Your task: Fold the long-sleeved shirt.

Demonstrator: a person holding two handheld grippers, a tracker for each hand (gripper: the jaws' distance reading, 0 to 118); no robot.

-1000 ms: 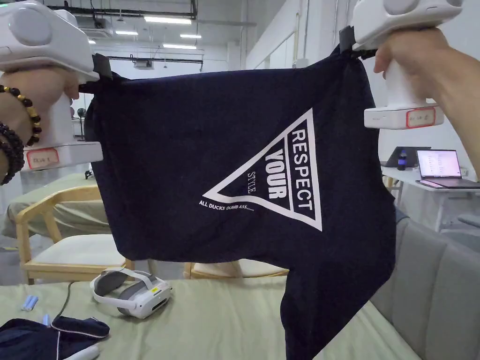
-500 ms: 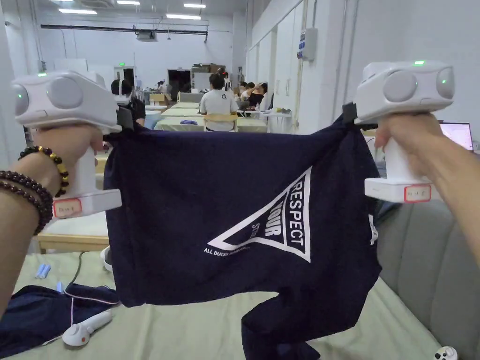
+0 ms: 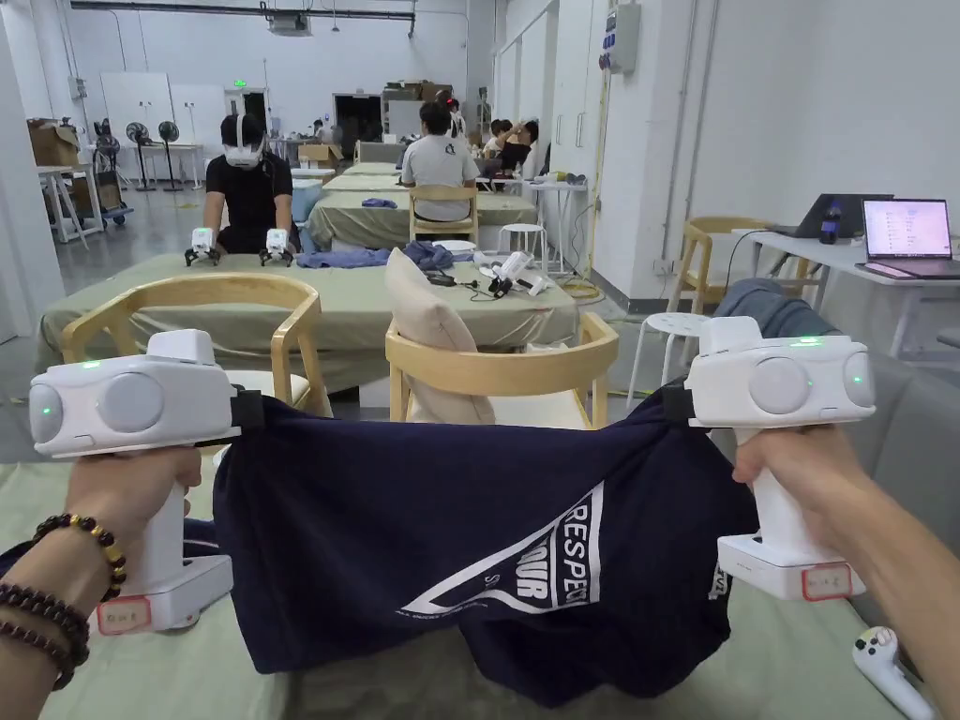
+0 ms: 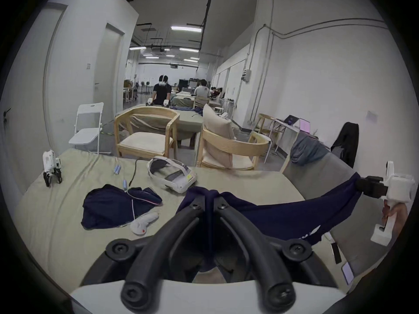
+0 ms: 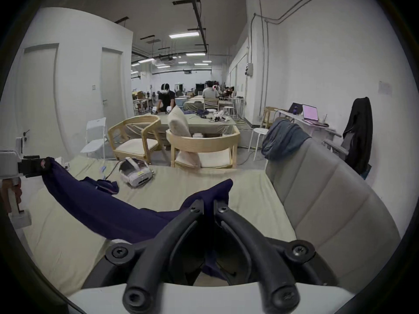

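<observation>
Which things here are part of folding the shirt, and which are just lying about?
Part of the job:
shirt
left gripper
right gripper
table

Lying about:
headset
other dark garment
white controller
spare gripper

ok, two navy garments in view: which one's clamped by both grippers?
The navy shirt with the white triangle print, stretched between left gripper and right gripper. The other navy garment lies crumpled on the table.

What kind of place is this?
Probably a shared workroom or lab: rows of cloth-covered tables, a person using hand grippers at another table, and a laptop on a side desk.
</observation>
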